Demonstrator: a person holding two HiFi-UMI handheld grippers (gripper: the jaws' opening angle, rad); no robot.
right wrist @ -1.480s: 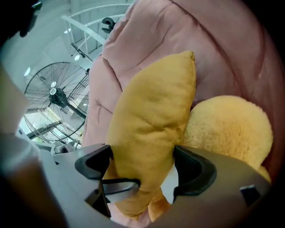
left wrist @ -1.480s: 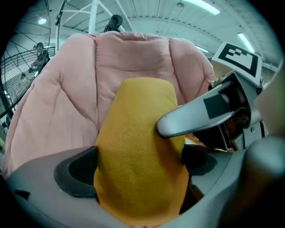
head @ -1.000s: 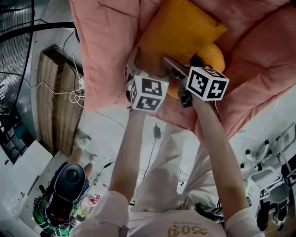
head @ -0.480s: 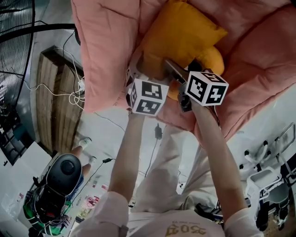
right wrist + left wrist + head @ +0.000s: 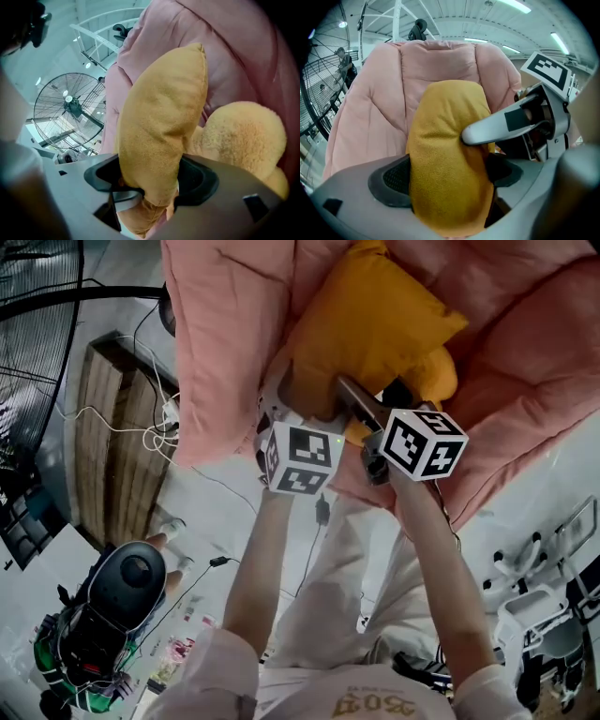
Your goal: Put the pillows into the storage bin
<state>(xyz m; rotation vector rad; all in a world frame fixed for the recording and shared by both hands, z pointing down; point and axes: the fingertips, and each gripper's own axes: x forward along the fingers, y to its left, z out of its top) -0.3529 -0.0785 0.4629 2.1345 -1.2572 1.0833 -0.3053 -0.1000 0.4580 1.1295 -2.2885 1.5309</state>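
Yellow pillow [image 5: 375, 324] at upper centre of the head view, against pink quilt [image 5: 225, 334], left gripper [image 5: 450, 176] and right gripper [image 5: 150, 180] both clamped on its lower edge, jaws having just closed in, fuzzy cushion [image 5: 243, 136] at right

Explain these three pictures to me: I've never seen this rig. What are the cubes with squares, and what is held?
No robot here: a person carries two hand-held grippers, and the patterned cubes belong to them. The head view looks down along the forearms. The other two cameras ride on the grippers. The left gripper and right gripper both clamp one yellow pillow; their jaws have just been closing on it. It lies against pink padded bedding, with a fuzzy yellow cushion beside it.
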